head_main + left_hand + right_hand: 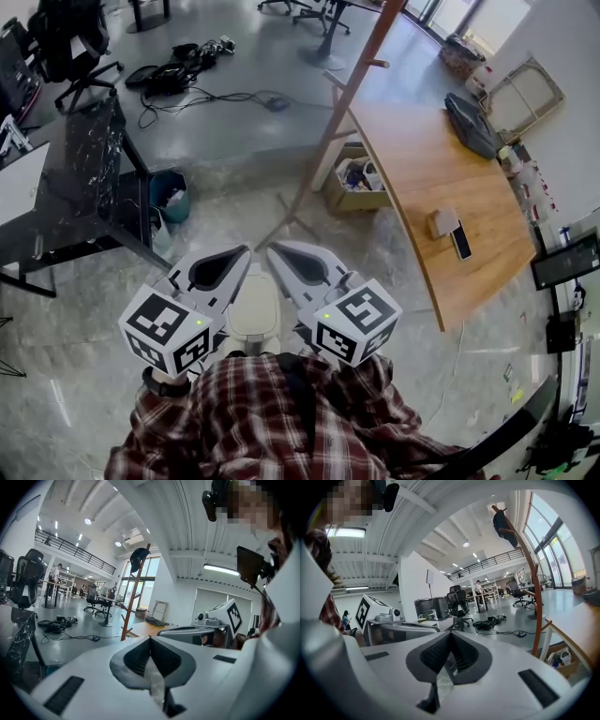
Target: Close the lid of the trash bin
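Note:
In the head view a cream-white trash bin (253, 314) stands on the floor just in front of the person's plaid shirt, partly hidden between the two grippers. I cannot tell how its lid stands. My left gripper (246, 249) (150, 638) is held level above the bin's left side, jaws shut with nothing between them. Beside it, my right gripper (272, 247) (451, 633) is also shut and holds nothing. Their tips nearly meet over the bin, and neither touches it.
A teal basket (171, 195) full of rubbish sits beside a black marble table (89, 159) at the left. A wooden coat rack (342, 103), a cardboard box (356, 186) and a curved wooden desk (441, 178) stand ahead on the right. Cables (187, 67) lie on the far floor.

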